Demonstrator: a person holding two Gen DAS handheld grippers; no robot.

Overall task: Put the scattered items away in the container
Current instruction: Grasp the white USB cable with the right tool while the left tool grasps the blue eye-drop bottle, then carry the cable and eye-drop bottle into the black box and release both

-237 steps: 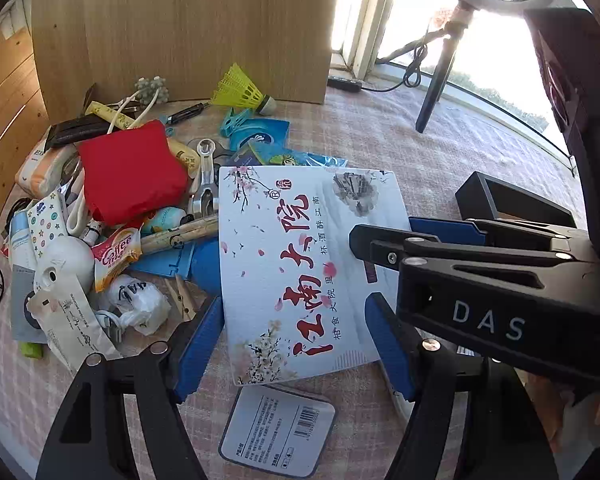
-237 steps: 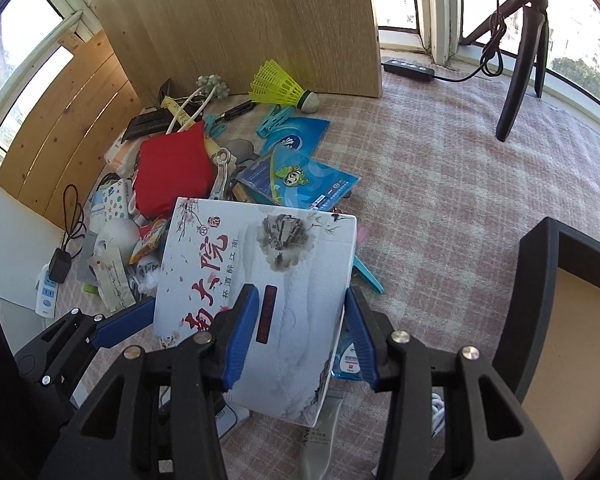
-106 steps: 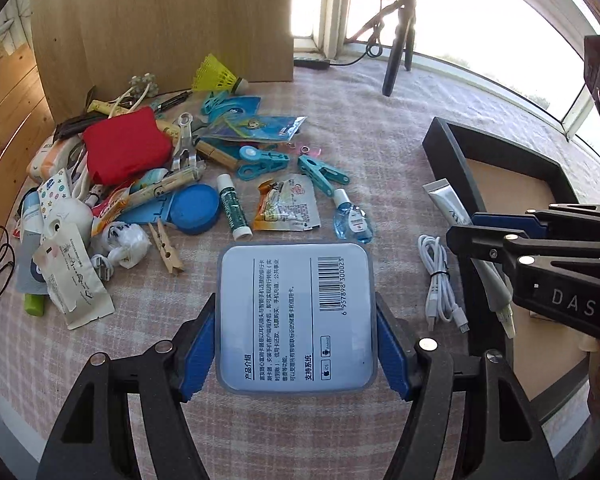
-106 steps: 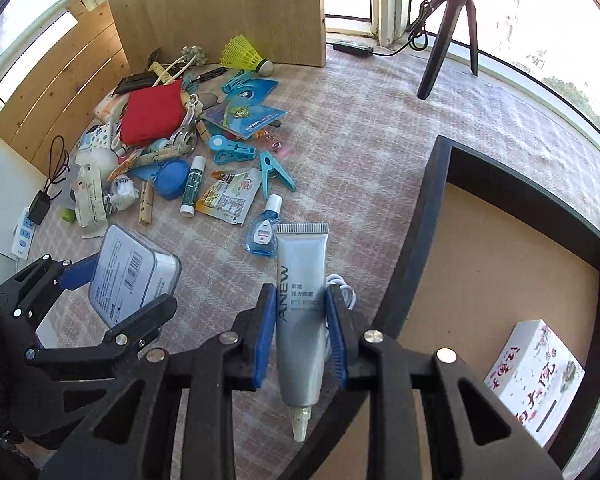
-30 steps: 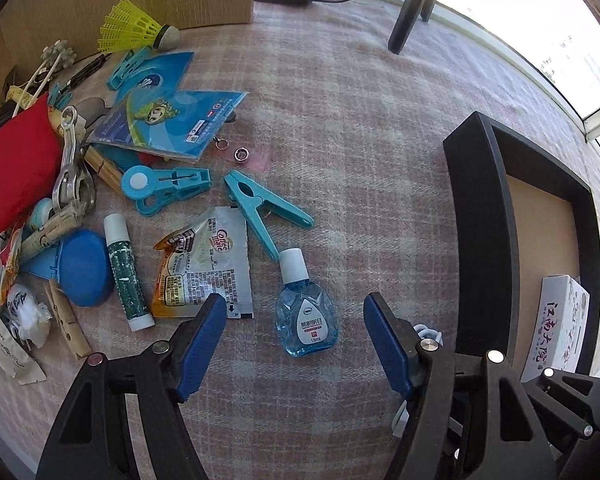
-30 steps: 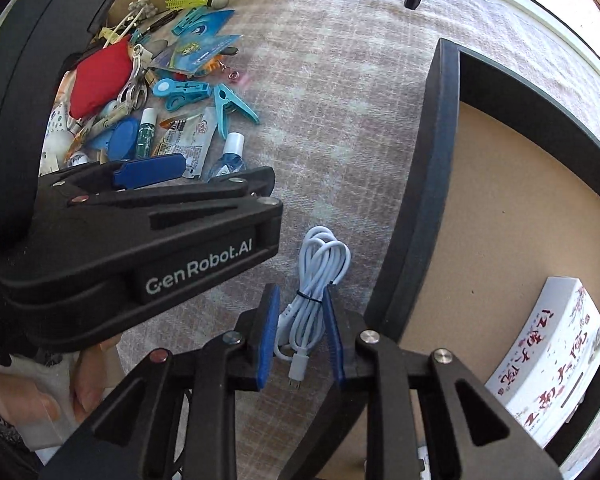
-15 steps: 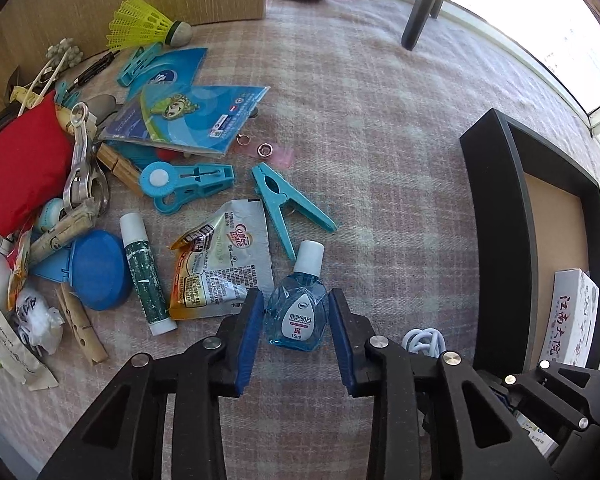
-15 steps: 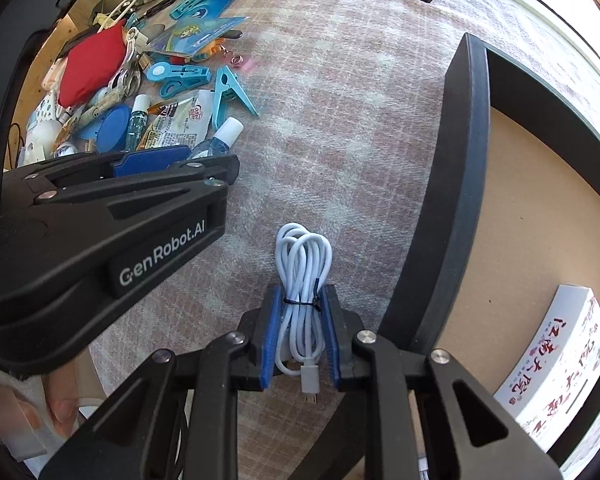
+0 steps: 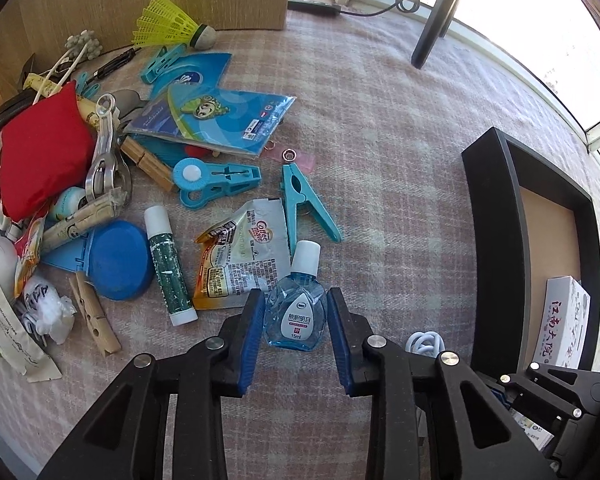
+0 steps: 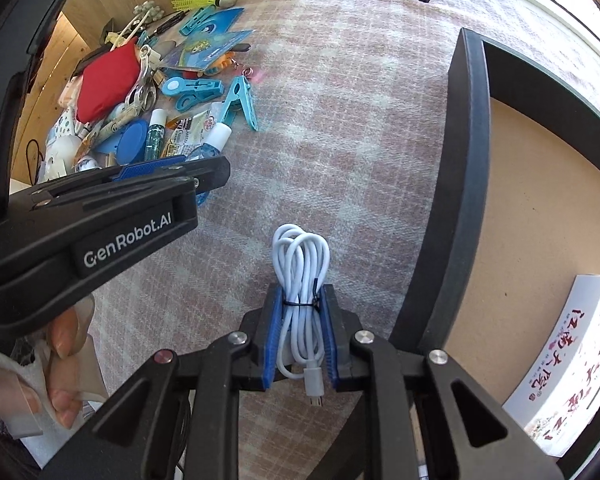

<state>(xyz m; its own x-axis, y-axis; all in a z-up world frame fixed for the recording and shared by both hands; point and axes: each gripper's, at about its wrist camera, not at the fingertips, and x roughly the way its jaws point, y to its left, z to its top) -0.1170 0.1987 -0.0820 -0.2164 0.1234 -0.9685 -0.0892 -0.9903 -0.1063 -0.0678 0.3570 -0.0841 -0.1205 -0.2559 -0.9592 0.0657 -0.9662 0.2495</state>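
**Both hands full beside the black tray**

My left gripper [image 9: 295, 326] is clamped on the small blue eye-drop bottle [image 9: 297, 311]: my blue pads [image 9: 251, 334] press its two sides, its white cap pointing toward twelve o'clock. The bottle sits at the edge of the coffee creamer sachet [image 9: 242, 258], which lies at its ten o'clock, with the teal clothespin [image 9: 306, 209] just beyond the cap at twelve. A green glue stick [image 9: 168, 266] lies farther out at nine o'clock, next to the round blue case [image 9: 118, 254].

My right gripper [image 10: 300, 340] is squeezed on the coiled white USB cable [image 10: 300, 276]; the loops stick out past my fingertips toward twelve o'clock and the plug hangs toward six. The checked cloth [image 10: 340, 120] lies under it.

The black tray [image 10: 466, 184] is just at three o'clock of my right gripper, its wall close beside the cable. Inside it, at four o'clock, the white box with red characters [image 10: 564, 376] rests on the tan floor. In the right wrist view my left gripper [image 10: 172, 178] is at nine to ten o'clock.
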